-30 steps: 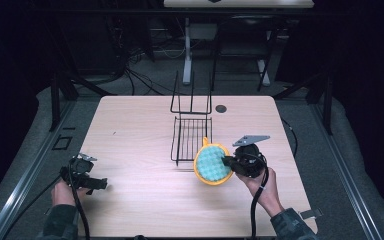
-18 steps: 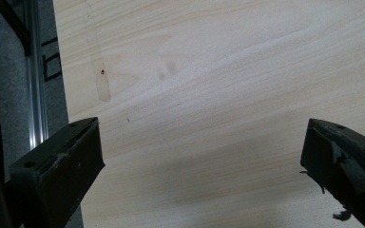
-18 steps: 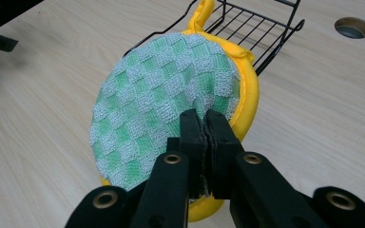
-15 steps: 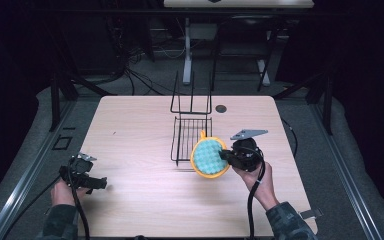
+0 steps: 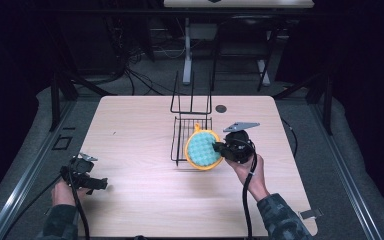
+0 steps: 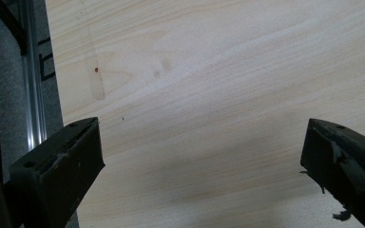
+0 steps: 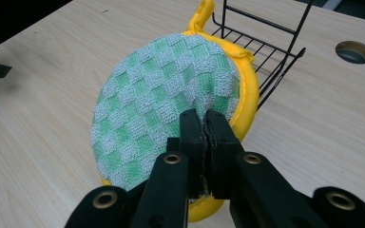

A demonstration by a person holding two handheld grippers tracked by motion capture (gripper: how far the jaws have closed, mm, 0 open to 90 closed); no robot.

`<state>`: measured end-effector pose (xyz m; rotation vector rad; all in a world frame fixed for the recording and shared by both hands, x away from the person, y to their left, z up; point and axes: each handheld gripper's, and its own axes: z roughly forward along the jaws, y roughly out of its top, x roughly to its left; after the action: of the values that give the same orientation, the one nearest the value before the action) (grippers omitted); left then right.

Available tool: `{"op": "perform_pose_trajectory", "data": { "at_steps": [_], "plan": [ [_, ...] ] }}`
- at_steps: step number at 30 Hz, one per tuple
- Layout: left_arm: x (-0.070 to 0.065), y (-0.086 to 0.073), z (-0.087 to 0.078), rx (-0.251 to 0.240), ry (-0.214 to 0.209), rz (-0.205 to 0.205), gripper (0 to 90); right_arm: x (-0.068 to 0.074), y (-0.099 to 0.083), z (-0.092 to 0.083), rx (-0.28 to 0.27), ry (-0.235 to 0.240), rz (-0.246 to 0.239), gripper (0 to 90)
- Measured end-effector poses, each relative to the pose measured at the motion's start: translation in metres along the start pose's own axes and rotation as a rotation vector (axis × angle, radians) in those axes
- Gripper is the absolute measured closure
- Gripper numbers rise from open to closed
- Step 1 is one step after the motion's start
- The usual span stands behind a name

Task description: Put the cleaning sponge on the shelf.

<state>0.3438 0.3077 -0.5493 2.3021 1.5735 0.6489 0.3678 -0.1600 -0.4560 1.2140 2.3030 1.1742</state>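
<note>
Right gripper (image 7: 204, 124) clenched on the pot holder (image 5: 203, 149) beside the wire rack (image 5: 191, 131); lift clear of its rim.

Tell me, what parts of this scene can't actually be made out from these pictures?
- The underside of the round green-checked, yellow-rimmed pot holder: faces away in the right gripper view.
- Its pinched edge: covered by the right gripper's shut jaws.
- The black wire rack's near corner: behind the pot holder in the high view.
- The left gripper: too small in the high view to read the jaws' gap.
</note>
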Motion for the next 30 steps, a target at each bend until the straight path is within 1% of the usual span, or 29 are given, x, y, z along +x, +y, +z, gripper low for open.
{"op": "perform_pose_trajectory", "data": {
  "at_steps": [2,4,6,8,9,10,11,12,17,18,23,30],
  "plan": [
    [0.0,0.0,0.0,0.0,0.002,0.0,0.2,0.0,0.002,0.002,0.001,-0.002,0.009,87.6],
    [0.0,0.0,0.0,0.0,0.002,-0.003,0.3,-0.001,0.003,0.003,-0.004,-0.004,0.006,87.6],
    [0.001,0.0,0.0,-0.002,0.002,-0.003,0.2,-0.002,0.005,0.007,-0.014,-0.001,0.016,87.6],
    [0.0,0.0,0.0,0.0,0.001,-0.001,0.2,-0.003,0.005,0.008,-0.018,0.001,0.017,87.5],
    [0.0,0.0,0.0,0.0,-0.002,0.009,0.2,-0.004,0.006,0.009,-0.026,0.005,0.03,87.6],
    [0.0,0.0,0.0,0.0,-0.002,0.009,0.2,-0.004,0.006,0.009,-0.026,0.005,0.03,87.6],
    [0.0,0.0,0.0,-0.001,-0.002,0.008,0.2,-0.004,0.008,0.011,-0.034,-0.003,0.031,87.6],
    [0.0,0.0,0.0,-0.001,-0.002,0.008,0.3,-0.004,0.008,0.012,-0.035,-0.004,0.029,87.6],
    [0.0,0.0,0.0,0.004,-0.004,0.009,0.2,-0.005,0.009,0.017,-0.039,-0.007,0.05,87.7],
    [0.0,0.0,0.0,0.004,-0.004,0.007,0.2,-0.005,0.009,0.019,-0.041,-0.014,0.044,87.7],
    [0.0,0.0,0.0,0.001,-0.005,0.005,0.3,-0.005,0.01,0.026,-0.047,-0.026,0.054,87.7],
    [0.0,0.0,0.0,0.004,-0.008,0.009,0.3,-0.004,0.01,0.035,-0.041,-0.036,0.079,87.7]
  ]
}}
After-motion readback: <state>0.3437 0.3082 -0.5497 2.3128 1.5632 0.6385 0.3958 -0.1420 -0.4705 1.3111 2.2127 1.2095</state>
